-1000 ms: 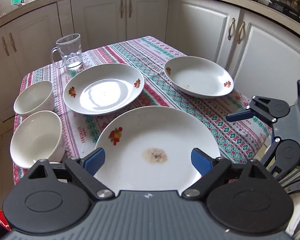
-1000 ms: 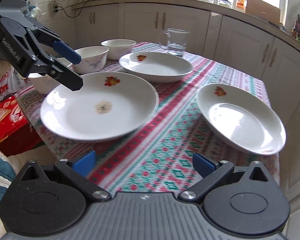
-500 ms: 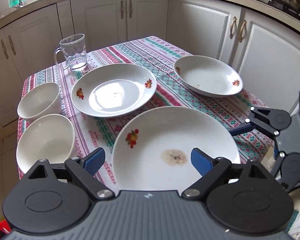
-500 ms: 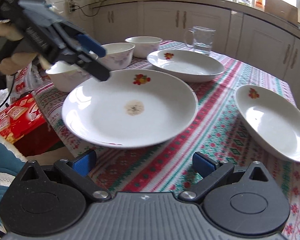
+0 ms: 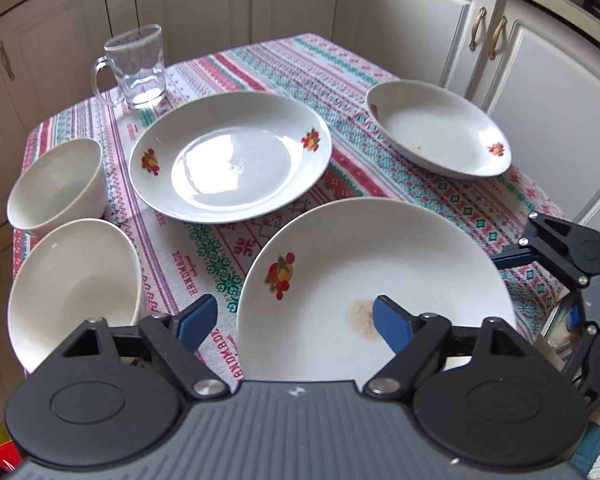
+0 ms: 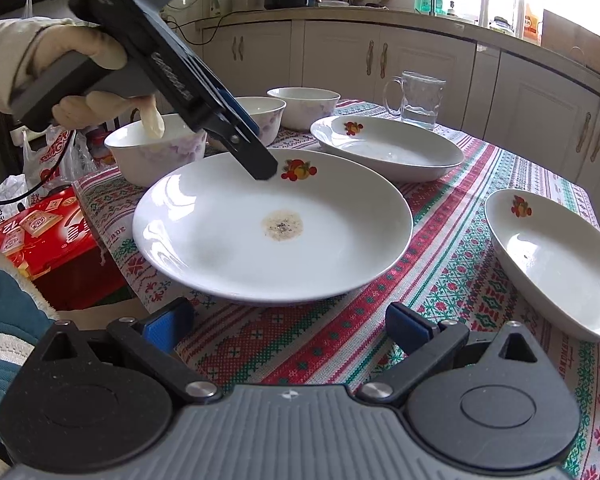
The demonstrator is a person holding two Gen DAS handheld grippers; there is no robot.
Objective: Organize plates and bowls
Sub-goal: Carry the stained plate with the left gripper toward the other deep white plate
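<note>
A white plate with a brown stain (image 5: pixel 380 276) (image 6: pixel 272 228) lies at the near edge of the table. My left gripper (image 5: pixel 296 322) (image 6: pixel 256 152) is open, its right finger over the plate's near rim and its left finger outside it. My right gripper (image 6: pixel 292 324) (image 5: pixel 512 258) is open and empty, low at the table edge just short of that plate. A second plate (image 5: pixel 228 156) (image 6: pixel 388 148) lies in the middle, a third (image 5: pixel 436 132) (image 6: pixel 556 256) at the far right. Two white bowls (image 5: pixel 72 284) (image 5: pixel 56 188) stand at the left.
A glass mug (image 5: pixel 136 66) (image 6: pixel 418 94) with some water stands at the back of the patterned tablecloth (image 5: pixel 292 68). White cabinets (image 5: pixel 428 32) surround the table. A red box (image 6: pixel 40 232) lies on the floor at the left.
My left gripper moved forward and right, down over the stained plate's near rim. My right gripper came closer to that plate. Both stayed open.
</note>
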